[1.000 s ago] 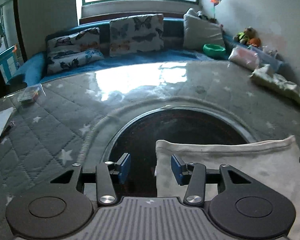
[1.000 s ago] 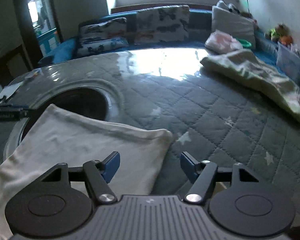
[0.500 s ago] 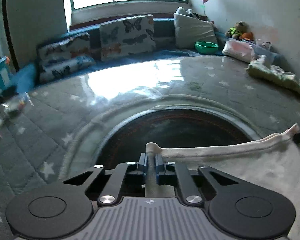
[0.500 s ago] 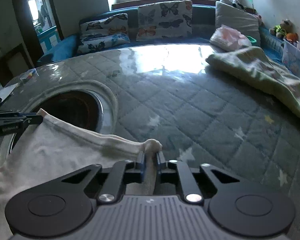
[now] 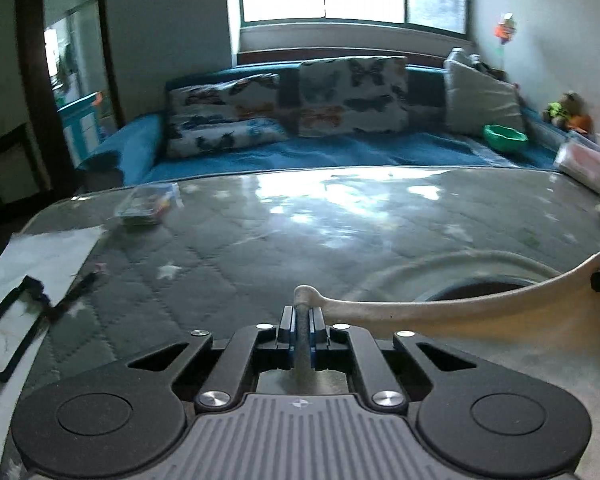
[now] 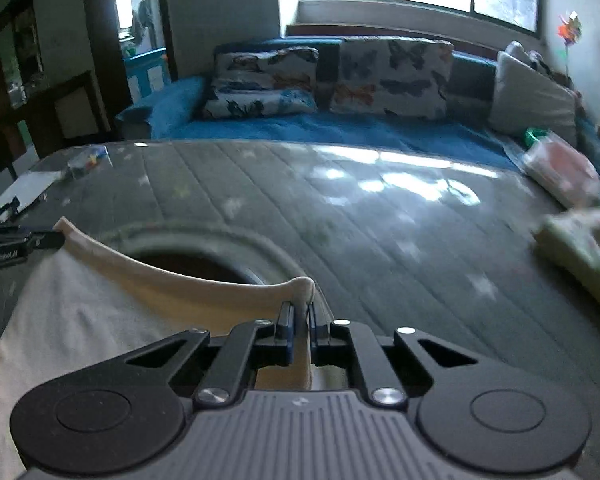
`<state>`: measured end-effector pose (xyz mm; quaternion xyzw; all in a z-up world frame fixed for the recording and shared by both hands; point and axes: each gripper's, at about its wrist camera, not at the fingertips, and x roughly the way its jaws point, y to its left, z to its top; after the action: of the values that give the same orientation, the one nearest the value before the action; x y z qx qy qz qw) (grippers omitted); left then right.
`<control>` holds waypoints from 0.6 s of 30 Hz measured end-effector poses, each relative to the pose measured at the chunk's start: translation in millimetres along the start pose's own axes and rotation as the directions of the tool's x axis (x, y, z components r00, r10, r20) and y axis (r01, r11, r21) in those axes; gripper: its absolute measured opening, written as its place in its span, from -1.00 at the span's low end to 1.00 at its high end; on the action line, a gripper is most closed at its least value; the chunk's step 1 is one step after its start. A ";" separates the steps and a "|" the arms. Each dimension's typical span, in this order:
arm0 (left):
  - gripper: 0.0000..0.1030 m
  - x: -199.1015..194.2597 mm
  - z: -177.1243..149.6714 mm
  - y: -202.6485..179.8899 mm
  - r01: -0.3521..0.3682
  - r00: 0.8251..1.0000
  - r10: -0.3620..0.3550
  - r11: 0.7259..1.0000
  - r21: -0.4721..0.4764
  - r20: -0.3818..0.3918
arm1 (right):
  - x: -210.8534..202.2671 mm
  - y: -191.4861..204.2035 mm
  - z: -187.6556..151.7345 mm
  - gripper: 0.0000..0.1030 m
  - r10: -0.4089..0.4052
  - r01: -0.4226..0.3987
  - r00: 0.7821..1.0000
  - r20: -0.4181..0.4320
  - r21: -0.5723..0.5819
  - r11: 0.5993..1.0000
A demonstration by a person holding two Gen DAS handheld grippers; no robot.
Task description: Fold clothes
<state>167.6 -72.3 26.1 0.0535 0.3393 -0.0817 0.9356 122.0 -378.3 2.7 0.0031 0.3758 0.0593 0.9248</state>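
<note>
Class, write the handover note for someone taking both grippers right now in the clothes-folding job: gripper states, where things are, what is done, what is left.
Left gripper: shut on one corner of the white cloth.
Right gripper: shut on the other corner of the same edge.
The held edge is lifted and stretched between the grippers, above the grey quilted table cover; the rest of the cloth hangs toward you.
Done: both corners gripped and raised.
Left: probably carry the edge over, lay the fold, release.

Open quilted table [image 5: 300, 248] ahead, paper sheet [image 5: 40, 264] and small packet [image 5: 148, 206] far left, green cloth [image 6: 580, 248] right.
</note>
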 end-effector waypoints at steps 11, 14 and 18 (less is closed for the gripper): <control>-0.65 -12.9 -5.3 22.8 0.026 0.999 -0.027 0.999 -0.019 -0.037 | -12.6 -5.8 3.5 -0.49 -0.015 0.013 0.999 -0.041 -0.038 0.999; -0.55 -41.0 -9.3 17.9 0.084 0.996 -0.084 0.996 -0.011 -0.013 | -52.1 -20.2 -17.9 -0.37 -0.044 0.042 0.998 -0.048 -0.046 0.998; -0.40 -86.5 -24.0 -8.1 0.192 0.981 -0.193 0.978 0.077 0.012 | -102.3 -42.3 -53.9 -0.30 -0.120 0.119 0.991 -0.056 -0.020 0.993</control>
<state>85.6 -66.4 63.1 0.0550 0.3305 -0.1853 0.9238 16.4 -433.9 33.0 -0.0288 0.4013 0.0072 0.9155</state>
